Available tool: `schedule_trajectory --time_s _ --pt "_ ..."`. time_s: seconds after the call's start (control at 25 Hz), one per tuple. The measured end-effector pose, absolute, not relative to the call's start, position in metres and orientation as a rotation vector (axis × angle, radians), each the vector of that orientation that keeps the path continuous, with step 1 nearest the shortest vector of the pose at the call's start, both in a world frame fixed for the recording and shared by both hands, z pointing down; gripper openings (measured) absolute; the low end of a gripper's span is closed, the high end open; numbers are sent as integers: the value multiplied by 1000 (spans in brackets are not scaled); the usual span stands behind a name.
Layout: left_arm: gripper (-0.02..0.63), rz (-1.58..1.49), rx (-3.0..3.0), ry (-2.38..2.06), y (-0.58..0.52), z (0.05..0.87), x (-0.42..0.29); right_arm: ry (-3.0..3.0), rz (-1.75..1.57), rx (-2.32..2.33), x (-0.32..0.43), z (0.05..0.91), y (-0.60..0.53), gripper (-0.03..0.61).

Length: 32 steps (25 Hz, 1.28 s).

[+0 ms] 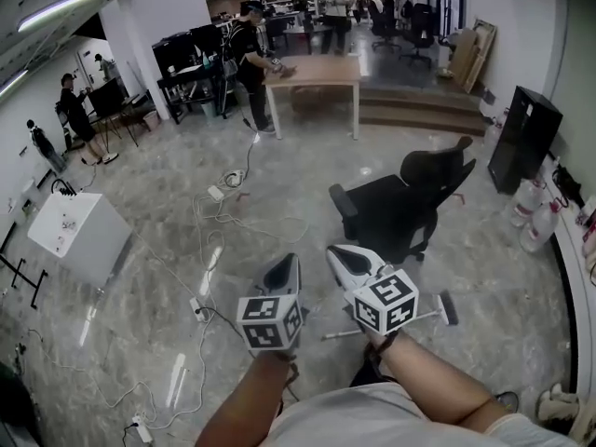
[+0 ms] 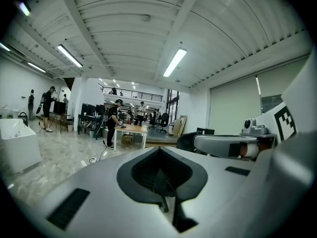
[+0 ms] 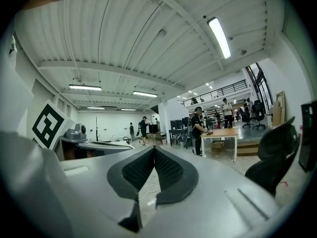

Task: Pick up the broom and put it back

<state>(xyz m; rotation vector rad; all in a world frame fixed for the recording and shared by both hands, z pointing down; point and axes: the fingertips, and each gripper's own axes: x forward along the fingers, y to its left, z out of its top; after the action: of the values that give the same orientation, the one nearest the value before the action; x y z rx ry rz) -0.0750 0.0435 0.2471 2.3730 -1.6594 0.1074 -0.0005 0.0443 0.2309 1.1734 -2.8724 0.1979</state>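
The broom (image 1: 436, 312) lies on the marble floor just right of my right hand, with its thin pale handle running left behind the marker cube and its dark head at the right end. My left gripper (image 1: 285, 270) and right gripper (image 1: 341, 255) are held side by side above the floor, both pointing forward and away from the broom. In the left gripper view the left gripper (image 2: 159, 151) has its jaws together with nothing between them. The right gripper (image 3: 153, 150) is likewise shut and empty.
A black office chair (image 1: 410, 203) stands just ahead on the right. Cables and power strips (image 1: 216, 194) trail over the floor ahead left, near a white box (image 1: 79, 236). Far ahead a person stands at a wooden table (image 1: 312, 68). A black cabinet (image 1: 523, 138) and water bottles (image 1: 535, 217) line the right wall.
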Motion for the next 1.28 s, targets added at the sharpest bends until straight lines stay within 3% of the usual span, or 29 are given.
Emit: schedule_trajectory --time_s 0.36,0.64,1.28 --pt "5 131 2133 -1805 -97 322 -52 -2849 331 874 31 313 -113 5" --pt "5 160 1943 -1838 -163 427 -82 -2720 423 651 8 428 -182 3" --pt "5 295 1544 -1640 -113 827 -176 -2265 611 300 -72 846 -151 31"
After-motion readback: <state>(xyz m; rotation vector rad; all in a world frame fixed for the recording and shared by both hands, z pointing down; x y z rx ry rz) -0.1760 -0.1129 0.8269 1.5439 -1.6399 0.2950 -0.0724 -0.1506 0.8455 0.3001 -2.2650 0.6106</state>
